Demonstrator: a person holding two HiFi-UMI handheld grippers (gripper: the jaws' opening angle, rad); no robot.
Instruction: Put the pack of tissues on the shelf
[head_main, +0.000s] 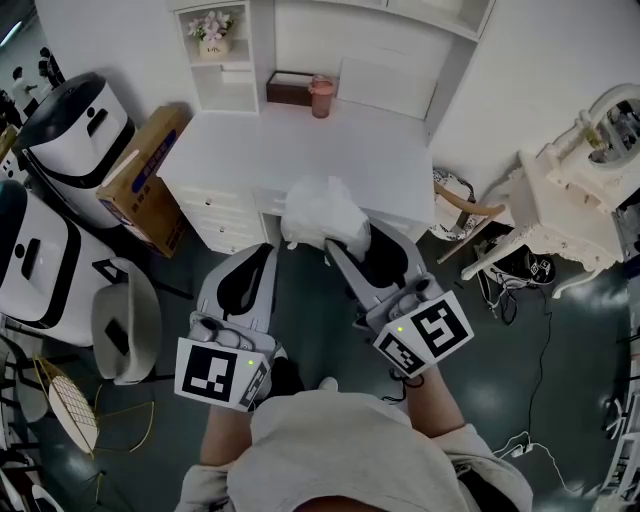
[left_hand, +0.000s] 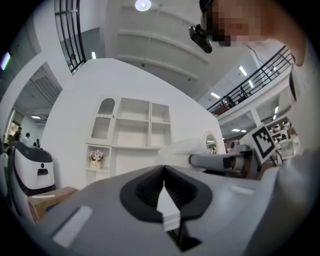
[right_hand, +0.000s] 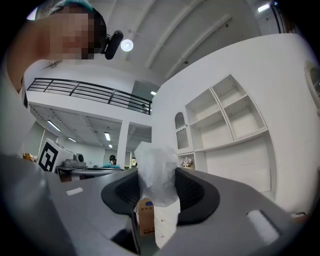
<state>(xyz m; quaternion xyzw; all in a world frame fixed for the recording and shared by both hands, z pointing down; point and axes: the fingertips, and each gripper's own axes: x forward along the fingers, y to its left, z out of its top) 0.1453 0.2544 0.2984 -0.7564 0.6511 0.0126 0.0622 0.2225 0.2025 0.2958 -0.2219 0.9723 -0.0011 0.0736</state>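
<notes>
Right gripper (right_hand: 157, 186) fingers clamped on the pack of tissues (right_hand: 156, 167), only the head view placing it above the desk (head_main: 300, 150) front edge, left gripper (left_hand: 164, 189) fingers pressed together, empty

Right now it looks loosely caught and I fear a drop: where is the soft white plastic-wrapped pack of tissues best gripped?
Across its bulky middle, from the near side. The pack of tissues is squashy, and on the right gripper the fingers seem to pinch crinkled wrapper at its near end, the bulk lying beyond them; a deeper bite would likely hold steadier.
</notes>
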